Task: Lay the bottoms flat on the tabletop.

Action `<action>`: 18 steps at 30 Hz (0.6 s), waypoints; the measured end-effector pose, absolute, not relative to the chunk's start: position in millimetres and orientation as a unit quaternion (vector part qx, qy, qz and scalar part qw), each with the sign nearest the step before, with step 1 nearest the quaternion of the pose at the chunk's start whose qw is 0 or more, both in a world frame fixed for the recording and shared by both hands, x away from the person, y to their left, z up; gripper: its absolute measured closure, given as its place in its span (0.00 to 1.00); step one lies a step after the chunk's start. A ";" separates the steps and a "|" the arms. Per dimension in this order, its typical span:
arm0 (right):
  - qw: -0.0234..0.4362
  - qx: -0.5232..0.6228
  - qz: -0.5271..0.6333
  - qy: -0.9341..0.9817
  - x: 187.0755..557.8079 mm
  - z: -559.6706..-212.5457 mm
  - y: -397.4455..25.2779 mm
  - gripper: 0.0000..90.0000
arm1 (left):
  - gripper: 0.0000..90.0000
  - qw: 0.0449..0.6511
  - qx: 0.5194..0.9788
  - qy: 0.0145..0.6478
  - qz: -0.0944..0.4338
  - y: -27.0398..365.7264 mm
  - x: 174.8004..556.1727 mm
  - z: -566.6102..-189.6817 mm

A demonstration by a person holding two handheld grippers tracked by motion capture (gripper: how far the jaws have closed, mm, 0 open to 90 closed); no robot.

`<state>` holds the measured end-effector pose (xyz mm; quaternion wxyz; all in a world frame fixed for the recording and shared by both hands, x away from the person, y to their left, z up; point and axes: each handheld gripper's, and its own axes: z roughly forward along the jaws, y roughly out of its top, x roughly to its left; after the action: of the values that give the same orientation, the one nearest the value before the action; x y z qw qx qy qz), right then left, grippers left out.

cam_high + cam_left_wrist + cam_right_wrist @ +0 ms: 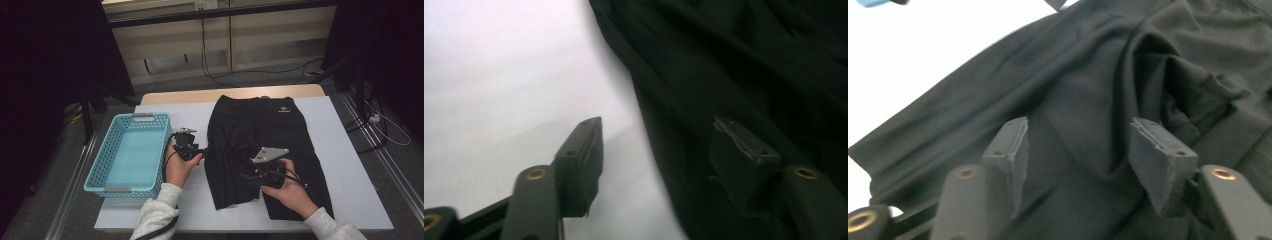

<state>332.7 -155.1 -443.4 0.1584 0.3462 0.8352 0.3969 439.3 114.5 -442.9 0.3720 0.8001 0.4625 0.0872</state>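
Note:
Black shorts [270, 145] with a small white logo lie spread on the white table cover [345, 165], legs toward me. My left gripper [200, 150] is at the shorts' left edge, held open; in its own view one jaw is over the white cover and the other over the black cloth [744, 75], with my left gripper [664, 145] straddling the hem edge. My right gripper [246, 176] hovers over the inner part of the left leg, open, with rumpled black fabric [1098, 100] between and beyond the jaws of my right gripper [1075, 150]. Nothing is gripped.
A light blue plastic basket [102, 165] stands at the table's left side, close to my left hand. Bare white cover lies right of the shorts and along the front edge. Cables run across the floor behind the table.

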 end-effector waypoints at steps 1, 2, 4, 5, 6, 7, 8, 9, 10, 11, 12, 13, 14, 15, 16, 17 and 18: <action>0.159 0.345 0.397 0.836 333.0 -443.6 -156.2 0.43 | 0.41 0.372 0.798 0.465 0.090 116.7 438.0 -442.1; 0.161 0.349 0.399 0.833 333.4 -443.9 -157.9 0.41 | 0.38 0.372 0.798 0.466 0.093 117.7 436.8 -441.8; 0.164 0.354 0.396 0.831 334.1 -444.1 -160.1 0.39 | 0.35 0.372 0.803 0.456 0.094 119.1 434.2 -441.6; 0.165 0.355 0.397 0.830 334.5 -444.2 -161.5 0.38 | 0.35 0.373 0.802 0.456 0.094 119.0 432.6 -442.1; 0.164 0.359 0.397 0.829 334.8 -444.4 -162.4 0.36 | 0.34 0.371 0.806 0.453 0.092 119.1 431.7 -442.1; 0.167 0.360 0.395 0.829 335.4 -444.6 -163.6 0.35 | 0.34 0.370 0.807 0.451 0.093 118.8 431.1 -442.3; 0.170 0.360 0.395 0.828 335.6 -444.4 -164.5 0.35 | 0.34 0.372 0.806 0.452 0.092 118.5 430.4 -442.4; 0.172 0.363 0.395 0.826 335.7 -444.1 -165.2 0.34 | 0.34 0.372 0.807 0.450 0.091 118.4 429.6 -442.5; 0.173 0.365 0.394 0.826 335.7 -443.9 -166.0 0.33 | 0.33 0.370 0.809 0.448 0.093 118.2 428.6 -442.8; 0.173 0.365 0.394 0.825 335.8 -443.8 -166.6 0.31 | 0.33 0.370 0.809 0.446 0.095 117.6 427.6 -443.3; 0.173 0.366 0.395 0.825 335.7 -444.0 -166.8 0.31 | 0.33 0.368 0.812 0.443 0.095 117.9 427.1 -443.6; 0.174 0.366 0.394 0.825 335.6 -444.3 -166.9 0.31 | 0.33 0.367 0.813 0.442 0.092 118.7 426.8 -443.6; 0.174 0.366 0.393 0.825 335.5 -444.3 -167.0 0.31 | 0.34 0.369 0.812 0.443 0.091 118.9 426.2 -444.0; 0.174 0.366 0.394 0.825 335.5 -444.3 -167.0 0.31 | 0.35 0.368 0.815 0.438 0.093 119.3 425.5 -444.0; 0.176 0.366 0.393 0.825 335.5 -444.2 -167.0 0.31 | 0.36 0.367 0.816 0.437 0.094 119.3 425.0 -444.1; 0.177 0.366 0.393 0.824 335.5 -444.0 -167.2 0.31 | 0.36 0.368 0.815 0.438 0.094 119.2 424.0 -444.3; 0.177 0.367 0.393 0.824 335.6 -443.9 -167.4 0.31 | 0.37 0.369 0.816 0.436 0.092 119.2 423.3 -444.4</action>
<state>335.6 -167.4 -443.9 0.1775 0.3668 0.8243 0.3930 423.3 119.2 -444.4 0.3694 0.8156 0.4357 0.0924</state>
